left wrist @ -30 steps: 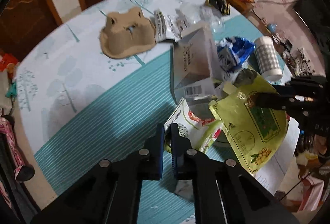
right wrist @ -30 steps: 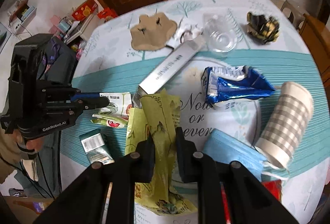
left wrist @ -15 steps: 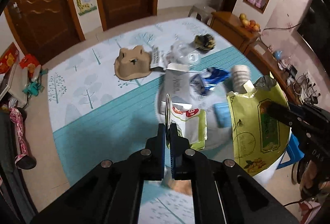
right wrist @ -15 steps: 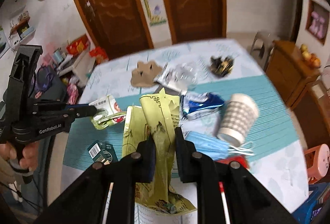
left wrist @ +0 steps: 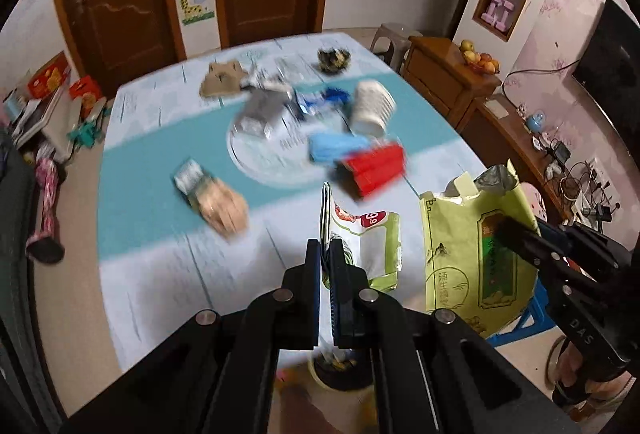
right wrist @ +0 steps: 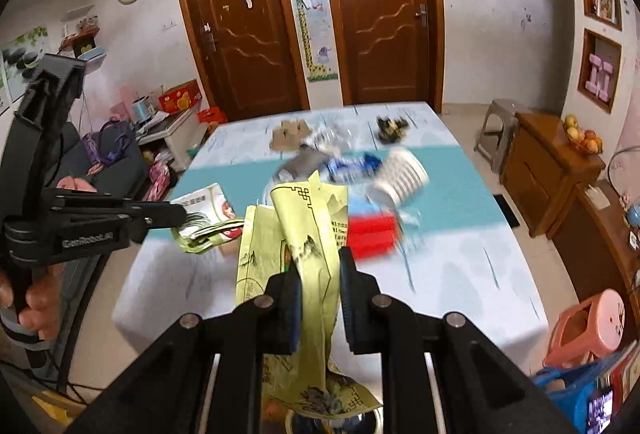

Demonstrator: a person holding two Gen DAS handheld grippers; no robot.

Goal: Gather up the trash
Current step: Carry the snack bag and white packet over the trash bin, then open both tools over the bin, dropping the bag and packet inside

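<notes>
My left gripper (left wrist: 326, 250) is shut on a white and green snack wrapper (left wrist: 366, 234), held in the air past the near edge of the table (left wrist: 160, 274). Beside it my right gripper (right wrist: 318, 268) is shut on a crumpled yellow-green bag (right wrist: 304, 222) that hangs down between the fingers. The right wrist view shows the left gripper (right wrist: 182, 212) with its wrapper (right wrist: 208, 220) at the left. The bag (left wrist: 472, 246) shows at the right of the left wrist view. A red cup (left wrist: 372, 166), a blue mask (left wrist: 332, 146), a checked paper cup (left wrist: 372, 106) and other litter lie on the table.
A round container (left wrist: 336, 368) sits below the grippers, mostly hidden by them. A small carton (left wrist: 212, 194), a cardboard piece (left wrist: 220, 82) and a dark crumpled wrapper (left wrist: 334, 58) lie on the table. A wooden cabinet (right wrist: 548, 170) and a pink stool (right wrist: 592, 326) stand to the right.
Both grippers have risen and pulled back from the table's middle to beyond its near edge. They carry the wrapper and the yellow-green bag, and the litter now looks farther away.
</notes>
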